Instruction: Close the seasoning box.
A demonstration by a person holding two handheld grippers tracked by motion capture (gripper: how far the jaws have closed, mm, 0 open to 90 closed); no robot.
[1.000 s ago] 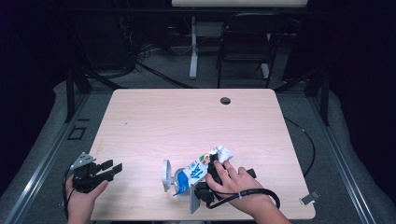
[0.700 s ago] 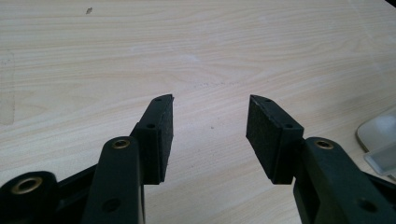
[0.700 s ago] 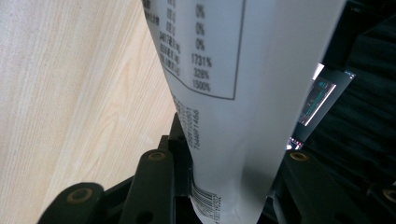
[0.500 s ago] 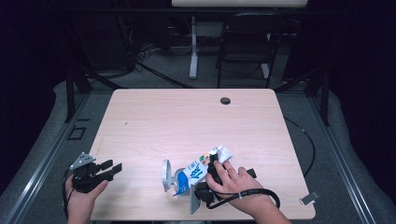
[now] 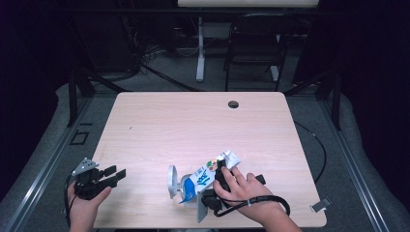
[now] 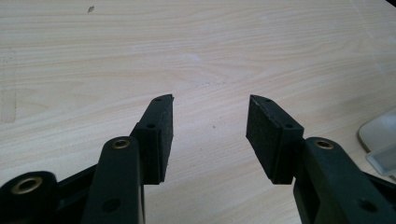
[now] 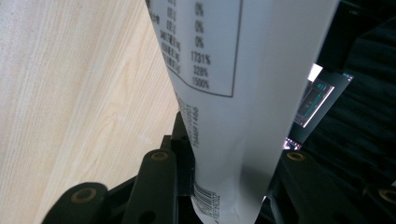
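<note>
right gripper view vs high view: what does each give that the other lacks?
Right gripper view adds: the printed table of percentages and the barcode on the white plastic pouch, with the black jaws of the right gripper closed against it. High view adds: the pouch's blue printed face, a grey round piece beside it, the open left gripper near the table's left edge, and a black round hole at the far side. Both: pouch, right gripper, light wooden table.

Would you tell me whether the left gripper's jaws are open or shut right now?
Open. In the left gripper view, the left gripper shows its two black pads apart, with only the bare wooden table between them.
</note>
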